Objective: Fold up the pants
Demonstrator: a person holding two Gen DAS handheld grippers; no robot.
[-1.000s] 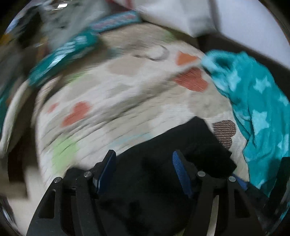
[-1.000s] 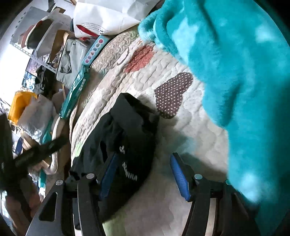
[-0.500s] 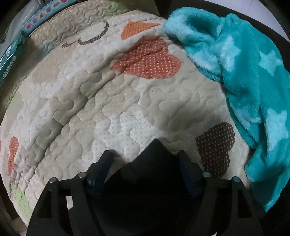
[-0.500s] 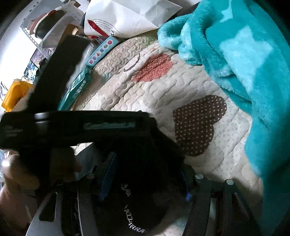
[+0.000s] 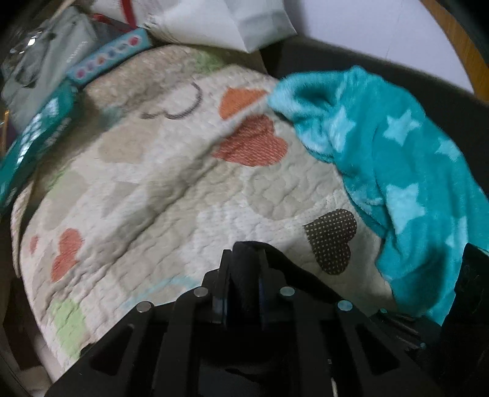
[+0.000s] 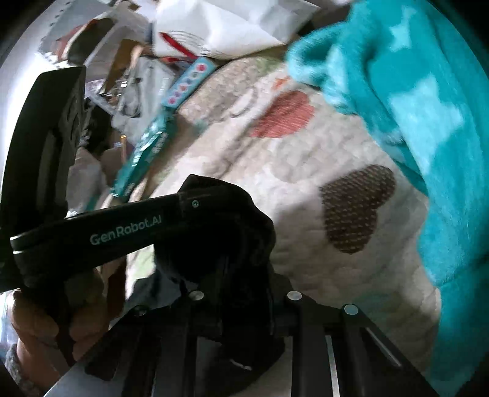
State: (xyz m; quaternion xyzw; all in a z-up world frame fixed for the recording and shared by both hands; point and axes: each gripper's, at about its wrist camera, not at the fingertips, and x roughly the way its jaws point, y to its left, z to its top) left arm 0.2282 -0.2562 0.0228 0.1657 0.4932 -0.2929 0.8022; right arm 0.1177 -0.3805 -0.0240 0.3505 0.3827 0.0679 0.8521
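Observation:
The black pants [image 5: 247, 268] are bunched up at the near edge of a quilted heart-pattern blanket [image 5: 189, 189]. My left gripper [image 5: 243, 274] is shut on a thick fold of the black pants, which fills the space between its fingers. In the right wrist view my right gripper [image 6: 241, 268] is shut on another bunch of the black pants [image 6: 232, 232]. The left gripper's body [image 6: 91, 232], marked GenRobot.AI, crosses that view from the left and meets the same bunch. Most of the pants are hidden under the grippers.
A teal star-print fleece blanket [image 5: 397, 171] lies heaped along the right side and also shows in the right wrist view [image 6: 428, 122]. Teal boxes [image 5: 36, 134] and a white paper bag [image 5: 214, 21] crowd the far left and back edge of the quilt.
Both grippers were open over the pants a second ago and have now closed on bunches of the black fabric. The left gripper has come in beside the right one.

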